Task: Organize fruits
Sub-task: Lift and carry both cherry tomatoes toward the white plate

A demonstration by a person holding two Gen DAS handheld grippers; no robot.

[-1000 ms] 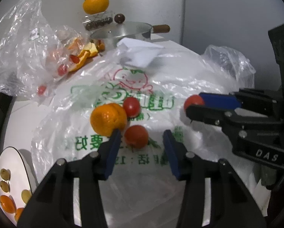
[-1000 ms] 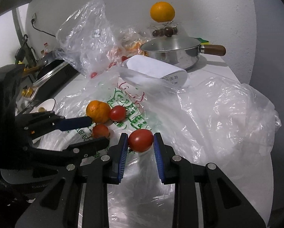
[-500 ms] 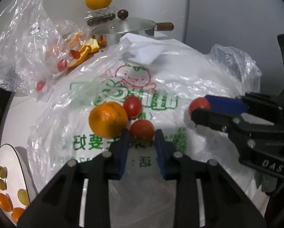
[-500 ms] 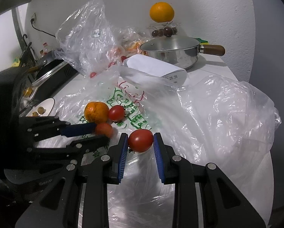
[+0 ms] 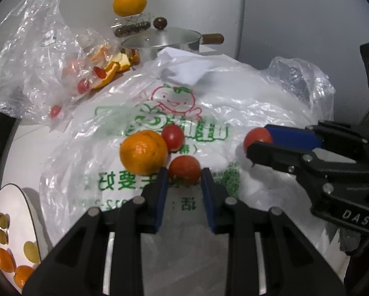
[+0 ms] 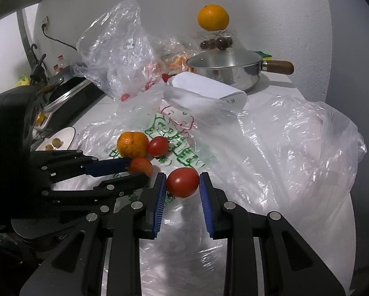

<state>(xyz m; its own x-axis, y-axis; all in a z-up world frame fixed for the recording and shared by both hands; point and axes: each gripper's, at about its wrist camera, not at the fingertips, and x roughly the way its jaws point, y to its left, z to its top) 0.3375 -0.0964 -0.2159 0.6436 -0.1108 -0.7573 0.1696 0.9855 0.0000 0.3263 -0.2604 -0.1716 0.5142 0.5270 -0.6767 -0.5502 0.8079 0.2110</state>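
Observation:
My left gripper (image 5: 184, 175) is shut on a small red tomato (image 5: 185, 168) on the printed plastic bag (image 5: 209, 113). An orange (image 5: 143, 152) and a second tomato (image 5: 173, 137) lie just beyond it, touching each other. My right gripper (image 6: 182, 182) is shut on a larger red tomato (image 6: 182, 182); in the left wrist view it comes in from the right with that tomato (image 5: 256, 137) at its tips. In the right wrist view the left gripper (image 6: 132, 170) holds its tomato (image 6: 140, 166) beside the orange (image 6: 132, 144).
A white plate (image 5: 24, 212) with small fruits sits at the lower left. A crumpled clear bag (image 5: 36, 56) with tomatoes and peel lies at the back left. A lidded steel pan (image 6: 224, 71), an orange (image 6: 212, 17) above it and a paper receipt (image 6: 204, 88) stand behind.
My left gripper moved forward and closed its fingers on the small tomato. The right gripper kept its hold on the larger tomato and stayed in place.

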